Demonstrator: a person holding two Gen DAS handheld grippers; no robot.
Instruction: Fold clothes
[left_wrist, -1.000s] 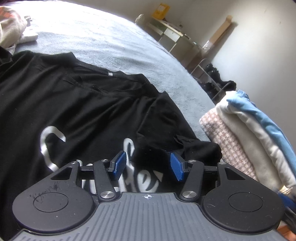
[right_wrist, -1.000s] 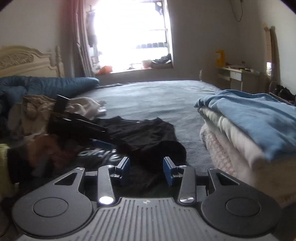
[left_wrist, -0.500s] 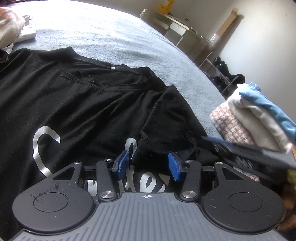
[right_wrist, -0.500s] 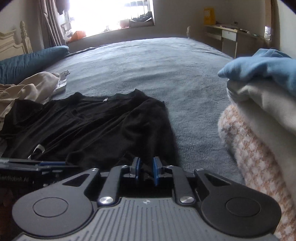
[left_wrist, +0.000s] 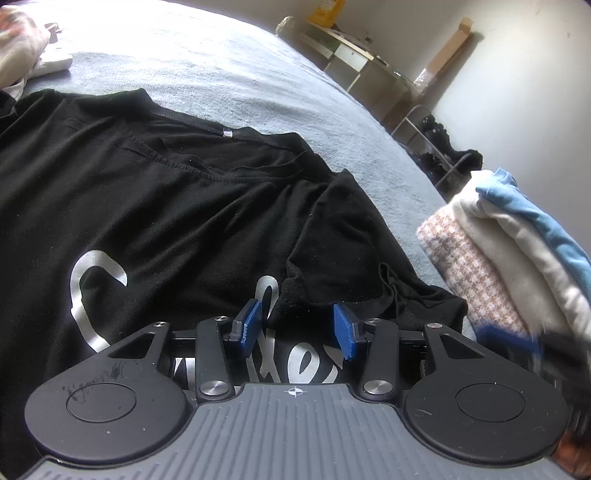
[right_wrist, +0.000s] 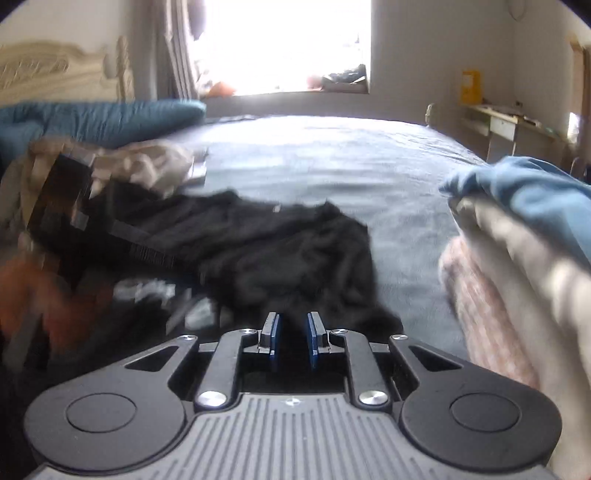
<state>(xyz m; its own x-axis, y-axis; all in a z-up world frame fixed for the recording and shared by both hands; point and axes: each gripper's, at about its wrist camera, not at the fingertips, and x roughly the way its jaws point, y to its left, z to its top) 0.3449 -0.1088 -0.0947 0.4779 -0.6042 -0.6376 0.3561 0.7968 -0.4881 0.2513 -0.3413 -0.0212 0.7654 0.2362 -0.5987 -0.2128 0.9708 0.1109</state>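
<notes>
A black T-shirt with silver lettering lies spread on the grey bed, its right sleeve crumpled. My left gripper is open, low over the shirt's chest print, empty. In the right wrist view the shirt is blurred by motion. My right gripper has its blue pads close together with black sleeve cloth between them. The left gripper's body shows at the left of that view.
A stack of folded clothes, pink check, cream and blue, sits at the right, seen also in the right wrist view. Unfolded beige garments and a blue pillow lie at the far left. A desk stands by the wall.
My right gripper dropped onto the sleeve, closed on it, and now lifts with it, the view blurred. My left gripper moved slightly forward over the shirt and stayed open.
</notes>
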